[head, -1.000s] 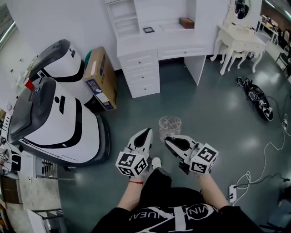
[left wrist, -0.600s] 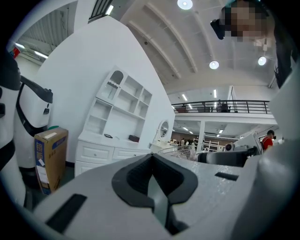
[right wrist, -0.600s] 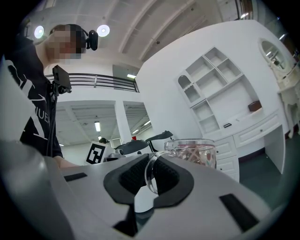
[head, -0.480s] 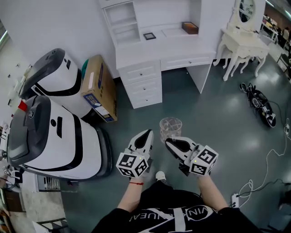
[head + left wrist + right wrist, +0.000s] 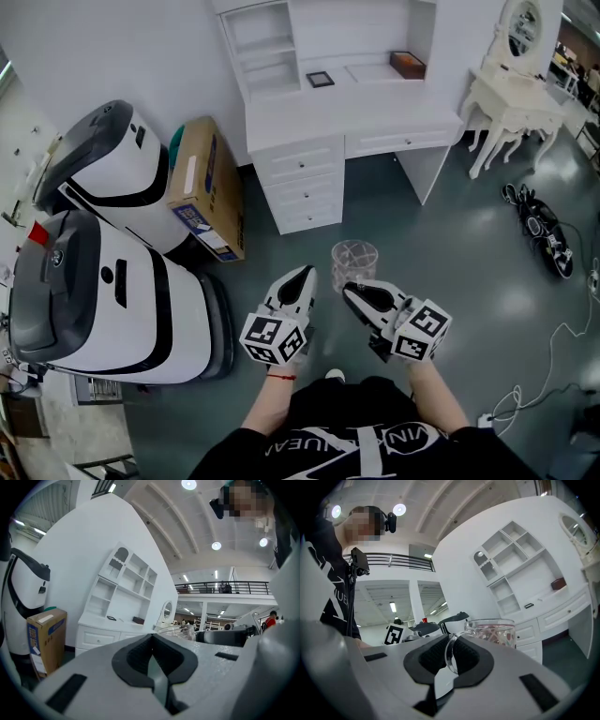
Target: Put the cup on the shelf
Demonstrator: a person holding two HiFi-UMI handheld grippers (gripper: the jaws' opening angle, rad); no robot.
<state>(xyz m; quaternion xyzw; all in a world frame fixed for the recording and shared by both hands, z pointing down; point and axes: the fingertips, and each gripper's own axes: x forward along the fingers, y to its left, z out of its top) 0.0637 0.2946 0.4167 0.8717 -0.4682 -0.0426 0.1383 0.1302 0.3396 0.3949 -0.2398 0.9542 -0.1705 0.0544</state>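
Cup [image 5: 352, 262], clear glass at frame centre, looks light, slick and breakable; right gripper [image 5: 356, 292] is clamped on its handle [image 5: 450, 654], a sound hold; left gripper [image 5: 298, 279] is closed, empty.

- Left gripper [image 5: 302, 275] — white shell, black inner pads, black-and-white marker cube [image 5: 273, 337].
- Right gripper [image 5: 354, 291] — same white-and-black build.
- Black top [image 5: 347, 441] with white lettering.
- Red wrist thread [image 5: 280, 377].

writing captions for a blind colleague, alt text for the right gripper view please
The right tool is clamped on the handle of a clear glass cup, held upright. Behind it, to the right, stands a white shelf unit with drawers.
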